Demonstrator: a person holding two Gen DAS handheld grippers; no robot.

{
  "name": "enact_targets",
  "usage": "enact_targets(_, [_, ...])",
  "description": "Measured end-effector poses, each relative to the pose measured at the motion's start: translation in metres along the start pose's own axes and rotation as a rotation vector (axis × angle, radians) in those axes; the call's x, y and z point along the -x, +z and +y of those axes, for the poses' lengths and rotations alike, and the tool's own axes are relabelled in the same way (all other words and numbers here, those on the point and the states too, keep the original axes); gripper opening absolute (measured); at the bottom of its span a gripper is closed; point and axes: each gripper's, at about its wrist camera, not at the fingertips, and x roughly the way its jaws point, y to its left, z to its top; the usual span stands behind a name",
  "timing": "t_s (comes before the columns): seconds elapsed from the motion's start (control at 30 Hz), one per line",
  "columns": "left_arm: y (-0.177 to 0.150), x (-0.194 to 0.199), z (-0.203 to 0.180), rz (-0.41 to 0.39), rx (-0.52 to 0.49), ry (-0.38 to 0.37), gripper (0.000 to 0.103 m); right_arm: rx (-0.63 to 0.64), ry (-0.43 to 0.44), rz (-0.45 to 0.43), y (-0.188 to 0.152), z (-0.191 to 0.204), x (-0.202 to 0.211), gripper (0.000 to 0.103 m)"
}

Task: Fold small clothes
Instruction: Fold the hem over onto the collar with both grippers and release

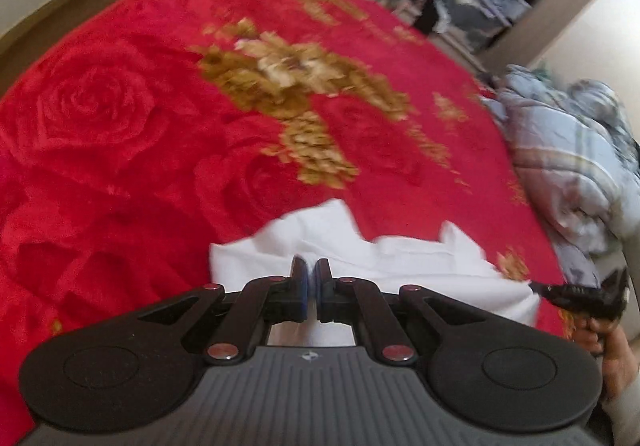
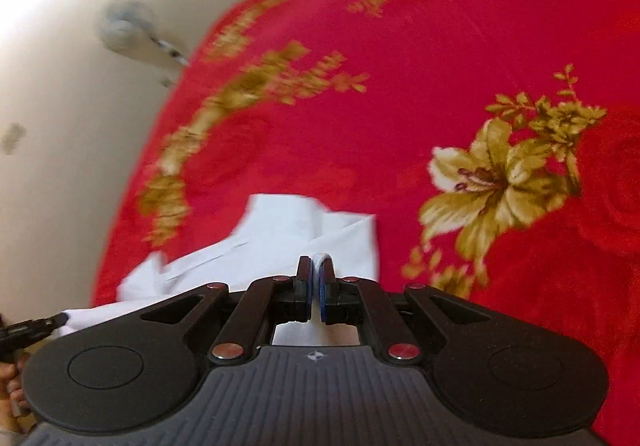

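Two claws | left gripper (image 1: 311, 266), right gripper (image 2: 316, 265) each pinched on white garment (image 2: 280, 234), lower centre | edges best kept level, cloth taut over red blanket (image 2: 400, 65).

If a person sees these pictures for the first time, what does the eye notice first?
First, the red blanket with gold flowers, which fills both views. Next, the white garment lying on it, close to the cameras, with the left gripper and the right gripper each shut on its cloth. A crumpled blue-grey quilt lies at the blanket's right edge.
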Motion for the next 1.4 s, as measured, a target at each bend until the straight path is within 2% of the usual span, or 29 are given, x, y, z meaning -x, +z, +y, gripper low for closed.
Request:
enact_targets(0.1, [-0.007, -0.028, 0.023, 0.063, 0.074, 0.025, 0.005, 0.031, -0.047, 0.031, -0.001, -0.003, -0.032, 0.003])
enact_targets(0.23, [-0.004, -0.030, 0.016, 0.032, -0.025, 0.080, 0.010, 0.064, -0.088, 0.071, -0.003, -0.004, -0.052, 0.004])
enact_targets(0.27, [-0.003, -0.029, 0.019, 0.027, -0.009, 0.086, 0.013, 0.061, -0.095, 0.078, -0.003, -0.004, -0.054, 0.007])
enact_targets(0.33, [-0.001, -0.023, 0.031, 0.010, 0.040, 0.083, 0.014, 0.036, -0.108, 0.070, 0.001, -0.009, -0.055, 0.025])
enact_targets(0.37, [-0.001, -0.019, 0.034, -0.004, 0.047, 0.090, 0.020, 0.029, -0.118, 0.060, 0.002, -0.010, -0.053, 0.027])
enact_targets(0.4, [-0.001, -0.014, 0.036, -0.019, 0.045, 0.100, 0.033, 0.030, -0.130, 0.048, 0.003, -0.011, -0.050, 0.028])
enact_targets(0.47, [-0.005, -0.004, 0.040, -0.031, 0.024, 0.120, 0.048, 0.065, -0.162, 0.022, 0.004, -0.009, -0.042, 0.028])
enact_targets(0.5, [-0.007, 0.000, 0.040, -0.031, 0.009, 0.131, 0.053, 0.094, -0.189, 0.004, 0.004, -0.008, -0.038, 0.028])
enact_targets(0.6, [-0.018, 0.012, 0.046, -0.019, -0.039, 0.161, 0.055, 0.171, -0.241, -0.033, 0.000, -0.009, -0.025, 0.028])
enact_targets(0.67, [-0.025, 0.018, 0.052, -0.005, -0.061, 0.164, 0.057, 0.200, -0.247, -0.040, -0.004, -0.013, -0.015, 0.028])
enact_targets(0.77, [-0.033, 0.023, 0.060, 0.013, -0.078, 0.183, 0.071, 0.201, -0.233, -0.043, -0.008, -0.022, 0.000, 0.028])
enact_targets(0.87, [-0.041, 0.019, 0.060, 0.063, -0.103, 0.192, 0.072, 0.210, -0.221, -0.021, -0.016, -0.028, 0.008, 0.028])
enact_targets(1.0, [-0.051, 0.011, 0.040, 0.110, -0.201, 0.125, 0.072, 0.275, -0.189, 0.040, -0.033, -0.023, 0.008, 0.028])
enact_targets(1.1, [-0.059, 0.005, 0.020, 0.131, -0.285, 0.092, 0.072, 0.330, -0.130, 0.089, -0.041, -0.011, 0.002, 0.028])
enact_targets(1.23, [-0.068, -0.006, 0.005, 0.147, -0.368, 0.123, 0.072, 0.427, -0.142, 0.168, -0.053, 0.005, -0.016, 0.028])
enact_targets(1.4, [-0.064, -0.017, -0.001, 0.140, -0.399, 0.182, 0.072, 0.447, -0.158, 0.161, -0.049, 0.014, -0.026, 0.028])
